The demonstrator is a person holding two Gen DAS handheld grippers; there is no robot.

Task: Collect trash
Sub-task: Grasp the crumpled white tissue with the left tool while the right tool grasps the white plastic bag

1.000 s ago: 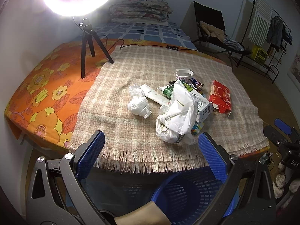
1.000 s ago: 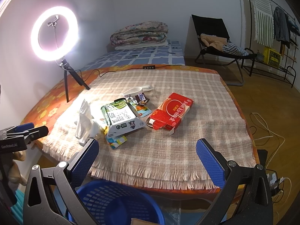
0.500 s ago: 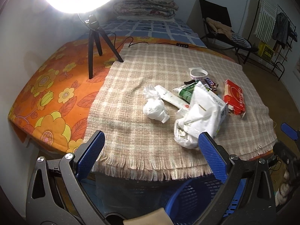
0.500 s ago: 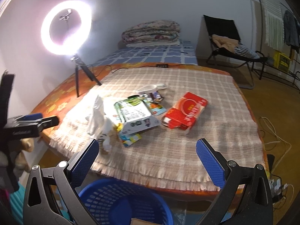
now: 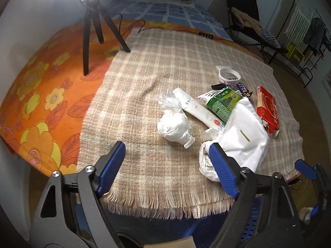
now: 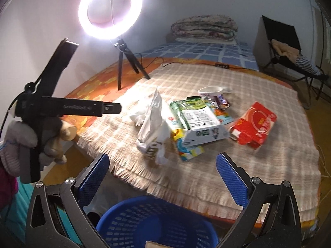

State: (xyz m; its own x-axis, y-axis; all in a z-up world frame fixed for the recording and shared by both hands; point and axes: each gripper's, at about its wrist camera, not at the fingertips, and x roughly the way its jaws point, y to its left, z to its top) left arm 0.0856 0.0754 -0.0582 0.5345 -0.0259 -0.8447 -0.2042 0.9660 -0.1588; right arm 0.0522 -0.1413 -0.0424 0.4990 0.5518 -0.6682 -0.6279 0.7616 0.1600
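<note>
Trash lies on a checked blanket (image 5: 165,62): a knotted white plastic bag (image 5: 173,124), a larger white bag (image 5: 242,132) (image 6: 152,119), a white tube (image 5: 196,109), a green-and-white carton (image 5: 223,102) (image 6: 196,119), a red box (image 5: 266,109) (image 6: 254,124), a white cup (image 5: 228,75) and snack wrappers (image 6: 221,101). My left gripper (image 5: 167,168) is open and empty, above the blanket's near edge, in front of the knotted bag. My right gripper (image 6: 162,177) is open and empty, above the blue basket (image 6: 157,223), short of the blanket's fringe.
A ring light on a black tripod (image 5: 93,20) (image 6: 124,62) stands at the blanket's far left on the orange floral sheet (image 5: 41,95). The left gripper's body (image 6: 62,107) shows at the left of the right wrist view. Folded quilts (image 6: 204,28), a chair (image 6: 289,49) stand behind.
The left gripper has moved forward and down toward the knotted white bag. The right gripper has swung left, bringing the ring light and the left gripper more into view.
</note>
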